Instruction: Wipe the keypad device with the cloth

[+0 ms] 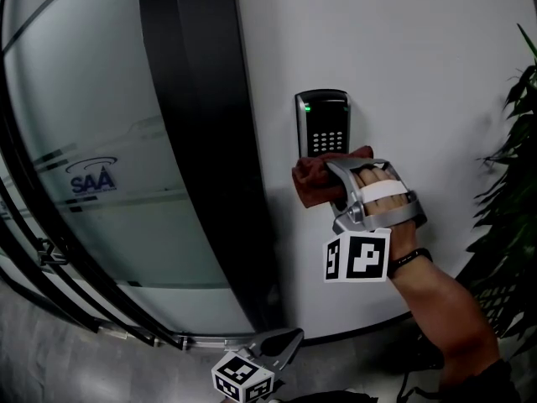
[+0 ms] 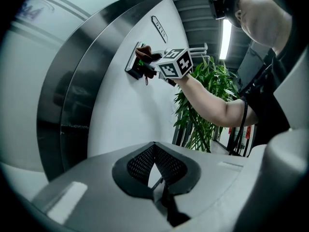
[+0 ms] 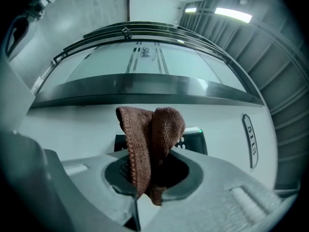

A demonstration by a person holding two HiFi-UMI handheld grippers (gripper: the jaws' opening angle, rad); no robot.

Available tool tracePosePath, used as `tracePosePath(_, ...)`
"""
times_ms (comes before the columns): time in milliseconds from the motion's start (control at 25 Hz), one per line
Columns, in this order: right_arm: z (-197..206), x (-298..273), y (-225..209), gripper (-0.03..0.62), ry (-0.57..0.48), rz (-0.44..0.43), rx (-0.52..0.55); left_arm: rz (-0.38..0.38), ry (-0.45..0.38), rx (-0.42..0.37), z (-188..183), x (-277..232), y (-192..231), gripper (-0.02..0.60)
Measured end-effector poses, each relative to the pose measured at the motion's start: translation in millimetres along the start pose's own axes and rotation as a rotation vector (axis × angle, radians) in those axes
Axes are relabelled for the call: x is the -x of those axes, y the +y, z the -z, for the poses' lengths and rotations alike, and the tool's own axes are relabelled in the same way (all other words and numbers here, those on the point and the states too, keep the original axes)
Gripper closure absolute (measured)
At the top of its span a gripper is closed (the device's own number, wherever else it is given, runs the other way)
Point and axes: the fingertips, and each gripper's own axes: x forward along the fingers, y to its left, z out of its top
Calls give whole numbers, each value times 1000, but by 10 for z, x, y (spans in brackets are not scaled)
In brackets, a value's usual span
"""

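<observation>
Two grippers, one at work: you hold the right gripper (image 3: 147, 174) up to the white wall (image 1: 419, 49), its fingers pinching a folded brown cloth (image 3: 149, 139) that stands up out of them in two lobes. In the head view the cloth (image 1: 315, 183) sits against the lower end of the keypad device (image 1: 322, 122), covering its bottom edge and spilling off to the lower left onto the wall.

The keypad device is a narrow black box fixed flat to the wall. Its long axis runs straight up and down and its face points out into the room toward you. A green light shows at the top end, with rows of pale buttons beneath it. In the right gripper view the keypad device (image 3: 194, 140) lies crosswise behind the cloth, with the lit end to the right.

Your left gripper (image 2: 158, 180) hangs low at the bottom of the head view and well apart from the keypad device. Its fingers are pressed together with nothing between them. From there it looks up at your right hand (image 1: 379, 190) and the marker cube (image 2: 174, 64) beside the keypad.

A dark door post (image 1: 205, 141) and a frosted glass door (image 1: 92, 141) stand to the left of the wall, a leafy plant (image 1: 513, 175) to the right.
</observation>
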Motion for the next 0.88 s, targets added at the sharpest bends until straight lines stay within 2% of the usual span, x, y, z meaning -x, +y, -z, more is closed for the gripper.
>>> tracePosePath(400,18,13,229,539,-2,-33,-10,4,11,32,-15,1,-31,565)
tracePosePath(880,11,80,414,539,-7,-67,-19,3,10,32,-13,-10,-25,565)
